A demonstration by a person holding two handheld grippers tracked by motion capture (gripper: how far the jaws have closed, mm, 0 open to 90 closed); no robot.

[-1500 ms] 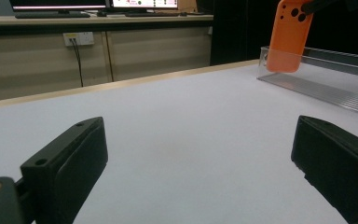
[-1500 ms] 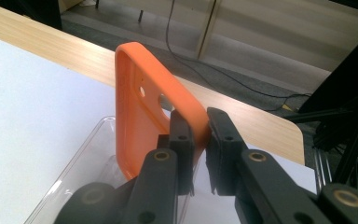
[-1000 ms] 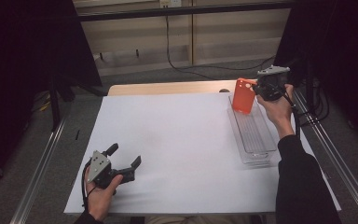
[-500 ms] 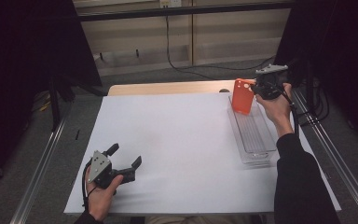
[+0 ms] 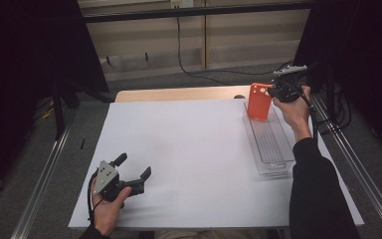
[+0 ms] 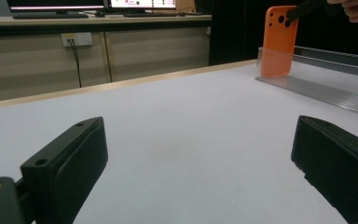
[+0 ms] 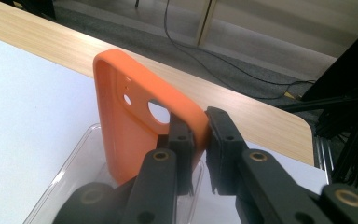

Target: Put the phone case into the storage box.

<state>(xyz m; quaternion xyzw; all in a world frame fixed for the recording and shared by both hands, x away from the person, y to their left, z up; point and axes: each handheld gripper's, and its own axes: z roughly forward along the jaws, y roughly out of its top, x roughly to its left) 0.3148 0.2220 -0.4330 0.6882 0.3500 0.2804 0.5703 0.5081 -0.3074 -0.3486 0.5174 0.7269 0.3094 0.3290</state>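
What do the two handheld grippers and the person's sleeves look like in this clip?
Both are black with two blocky fingers. The left gripper carries a grey three-cornered plate and trails a black cable. The right gripper has a similar grey plate, and brass-coloured pivot rings show on its fingers. The sleeves are black.

Phone case (image 5: 259, 101): orange, soft-edged shell with camera cut-outs near its top. Held upright, lower end inside the far end of a clear plastic tray (image 5: 271, 149).
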